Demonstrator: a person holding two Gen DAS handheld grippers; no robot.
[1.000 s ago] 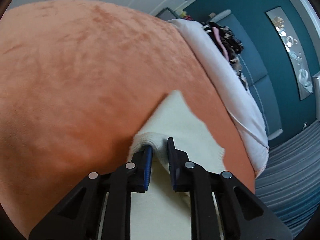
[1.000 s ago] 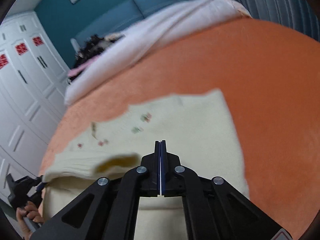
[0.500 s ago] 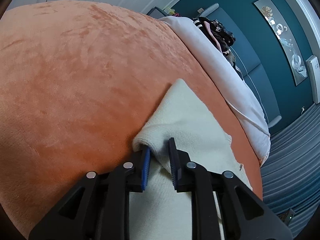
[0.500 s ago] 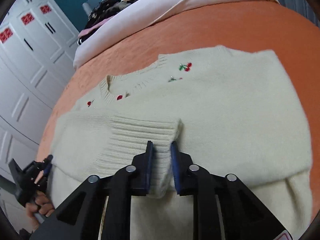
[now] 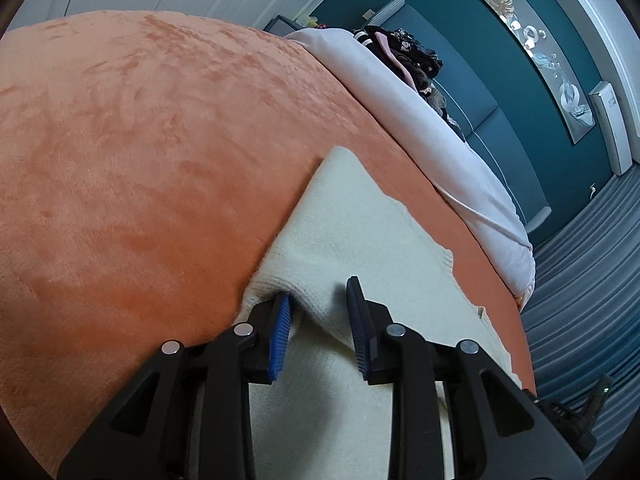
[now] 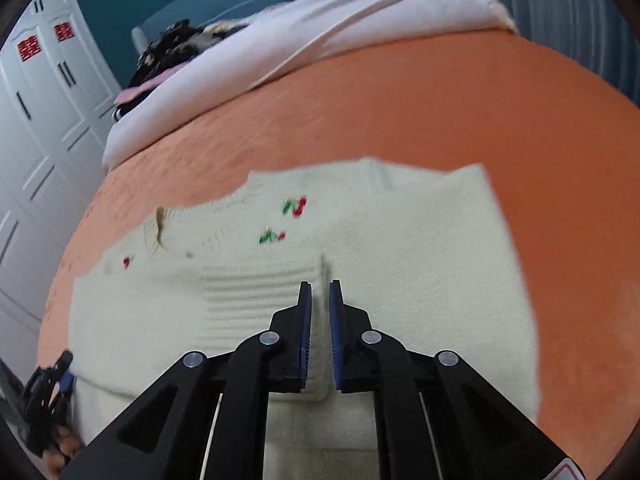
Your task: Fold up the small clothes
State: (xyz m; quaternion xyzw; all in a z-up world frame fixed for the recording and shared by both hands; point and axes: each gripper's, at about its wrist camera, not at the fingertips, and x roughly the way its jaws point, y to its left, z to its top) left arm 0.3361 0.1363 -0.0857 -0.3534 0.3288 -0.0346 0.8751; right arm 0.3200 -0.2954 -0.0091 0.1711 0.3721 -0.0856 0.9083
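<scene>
A small cream knitted sweater [image 6: 420,248] with red cherry embroidery lies flat on the orange blanket [image 6: 460,112]. One sleeve is folded across its chest, with the ribbed cuff [image 6: 260,284] near the middle. My right gripper [image 6: 320,292] hovers over the cuff edge, its jaws apart by a narrow gap, holding nothing. In the left wrist view the sweater [image 5: 360,232] shows its folded shoulder edge. My left gripper [image 5: 318,300] is open, with a ridge of the knit lying loose between its fingers. The left gripper also shows in the right wrist view [image 6: 48,392] at the lower left.
A white duvet [image 6: 320,32] lies along the far side of the bed, with a pile of dark and pink clothes [image 6: 176,48] on it. White wardrobe doors [image 6: 36,120] stand on the left. A teal headboard wall [image 5: 480,60] is behind, and a grey striped carpet [image 5: 580,280] lies beside the bed.
My left gripper has opened wider and released the sweater's folded edge. My right gripper opened off the sleeve cuff, which now lies across the chest, and has drawn back a little.
</scene>
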